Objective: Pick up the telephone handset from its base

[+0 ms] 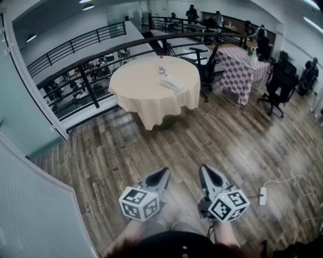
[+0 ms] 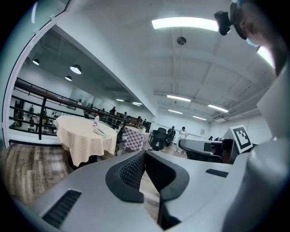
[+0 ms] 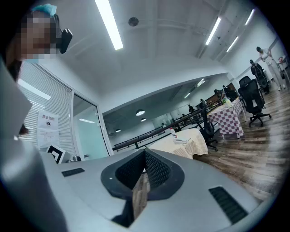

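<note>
Left gripper point(image 1: 162, 174): jaws shut tip to tip, nothing held. Right gripper point(image 1: 206, 172): jaws shut, nothing held. Both are held low over the wooden floor point(image 1: 227, 146). Telephone point(image 1: 172, 83): set on the round table point(image 1: 132, 95), near a bottle point(image 1: 161, 67), well apart from both grippers.

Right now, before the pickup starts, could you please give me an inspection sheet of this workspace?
Surface: round table under a pale checked cloth, far across the wooden floor.
Job's things: telephone on the table; too small to tell handset from base.
Clutter: small bottle beside the telephone.
Grippers: left gripper and right gripper both shut, empty, far from the table.
Cables: white power strip with its cord on the floor at right.
Surroundings: black railing, second checked table, office chairs, people beyond.
</note>
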A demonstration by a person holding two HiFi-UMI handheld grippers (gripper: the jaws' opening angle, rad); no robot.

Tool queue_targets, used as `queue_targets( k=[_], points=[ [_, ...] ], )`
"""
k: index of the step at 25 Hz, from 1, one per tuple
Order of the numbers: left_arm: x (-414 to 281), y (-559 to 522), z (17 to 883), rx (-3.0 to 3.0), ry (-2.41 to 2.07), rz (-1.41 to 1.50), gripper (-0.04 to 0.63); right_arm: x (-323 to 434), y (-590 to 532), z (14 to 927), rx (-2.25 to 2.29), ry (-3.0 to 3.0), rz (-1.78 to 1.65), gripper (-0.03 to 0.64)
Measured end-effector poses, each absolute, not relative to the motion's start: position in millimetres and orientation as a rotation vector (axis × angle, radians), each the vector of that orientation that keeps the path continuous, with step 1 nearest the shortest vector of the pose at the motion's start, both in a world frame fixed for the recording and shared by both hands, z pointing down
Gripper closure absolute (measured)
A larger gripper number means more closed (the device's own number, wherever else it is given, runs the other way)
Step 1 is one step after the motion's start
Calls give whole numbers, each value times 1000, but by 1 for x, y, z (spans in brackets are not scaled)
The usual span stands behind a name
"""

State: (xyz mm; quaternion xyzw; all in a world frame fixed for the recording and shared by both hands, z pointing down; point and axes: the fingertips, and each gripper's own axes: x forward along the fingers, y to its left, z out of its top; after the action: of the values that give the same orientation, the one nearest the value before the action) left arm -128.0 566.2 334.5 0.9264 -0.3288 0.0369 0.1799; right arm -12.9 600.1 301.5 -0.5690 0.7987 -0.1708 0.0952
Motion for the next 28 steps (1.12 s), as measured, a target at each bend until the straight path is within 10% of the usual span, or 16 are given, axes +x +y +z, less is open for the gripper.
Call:
queue_targets(
  k=[28],
  points=[
    [-63,557,350,2626,-910,97,588,-8,586,329,-1635,2534,-510,606]
  ],
)
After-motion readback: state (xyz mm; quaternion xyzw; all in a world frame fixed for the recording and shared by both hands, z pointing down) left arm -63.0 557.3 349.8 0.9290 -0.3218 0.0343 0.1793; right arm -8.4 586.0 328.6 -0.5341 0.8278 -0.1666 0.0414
